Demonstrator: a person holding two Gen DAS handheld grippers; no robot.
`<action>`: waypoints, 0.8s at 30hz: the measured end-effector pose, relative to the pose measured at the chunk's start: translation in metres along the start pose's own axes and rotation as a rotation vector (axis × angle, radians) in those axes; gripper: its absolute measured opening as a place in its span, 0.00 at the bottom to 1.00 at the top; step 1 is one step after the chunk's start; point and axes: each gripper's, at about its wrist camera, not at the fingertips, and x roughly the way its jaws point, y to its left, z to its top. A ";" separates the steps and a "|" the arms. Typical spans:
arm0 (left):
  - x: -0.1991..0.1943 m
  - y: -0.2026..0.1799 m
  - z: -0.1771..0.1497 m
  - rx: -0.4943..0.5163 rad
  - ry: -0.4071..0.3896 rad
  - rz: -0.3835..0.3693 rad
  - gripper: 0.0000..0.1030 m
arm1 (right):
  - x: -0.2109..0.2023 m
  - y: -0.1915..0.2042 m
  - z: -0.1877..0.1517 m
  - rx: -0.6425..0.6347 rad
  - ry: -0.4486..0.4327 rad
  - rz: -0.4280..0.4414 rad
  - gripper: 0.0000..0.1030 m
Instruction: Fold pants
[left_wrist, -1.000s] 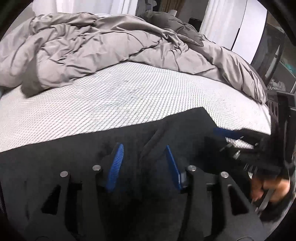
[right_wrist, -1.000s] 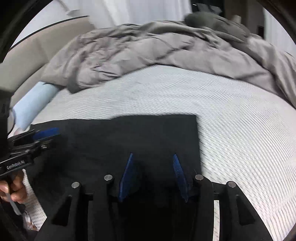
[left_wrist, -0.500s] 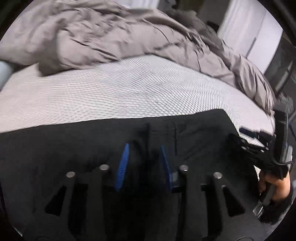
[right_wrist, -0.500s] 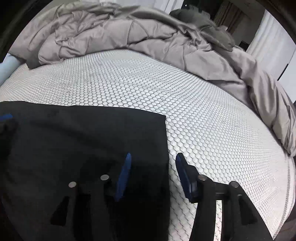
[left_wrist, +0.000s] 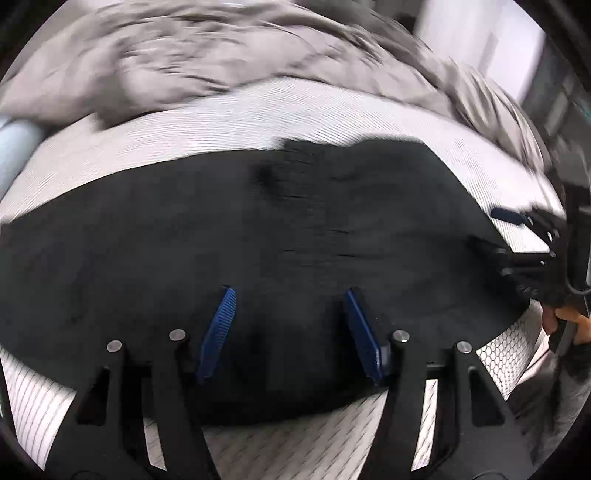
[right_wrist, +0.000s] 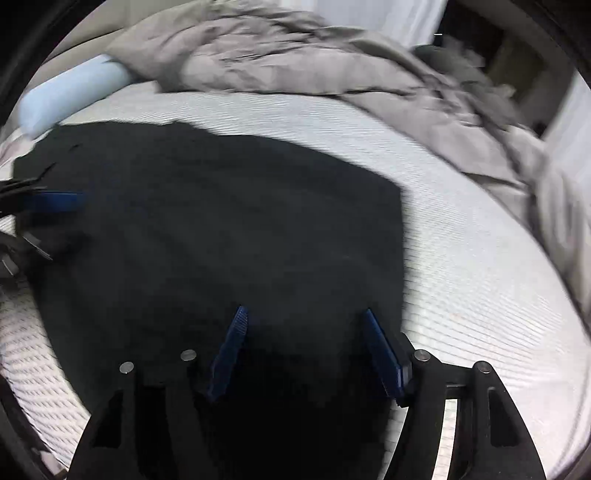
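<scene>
Black pants (left_wrist: 280, 229) are laid flat on the mattress (right_wrist: 461, 236) for folding, released as left gripper (left_wrist: 288, 332) and right gripper (right_wrist: 306, 350) jaws are opened, nothing clamped.

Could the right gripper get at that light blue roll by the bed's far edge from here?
Probably not without moving. The right gripper, jaws opening, hangs over the black pants, and the light blue roll lies well beyond them at the mattress edge. Nothing blocks the way, though.
</scene>
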 end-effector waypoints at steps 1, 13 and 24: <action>-0.014 0.015 -0.004 -0.049 -0.030 0.002 0.58 | -0.006 -0.012 -0.004 0.022 -0.018 0.004 0.65; -0.081 0.246 -0.091 -0.933 -0.258 -0.049 0.88 | -0.052 -0.094 -0.024 0.376 -0.204 0.285 0.87; -0.089 0.229 -0.045 -0.740 -0.359 0.159 0.01 | -0.049 -0.084 -0.019 0.337 -0.200 0.295 0.87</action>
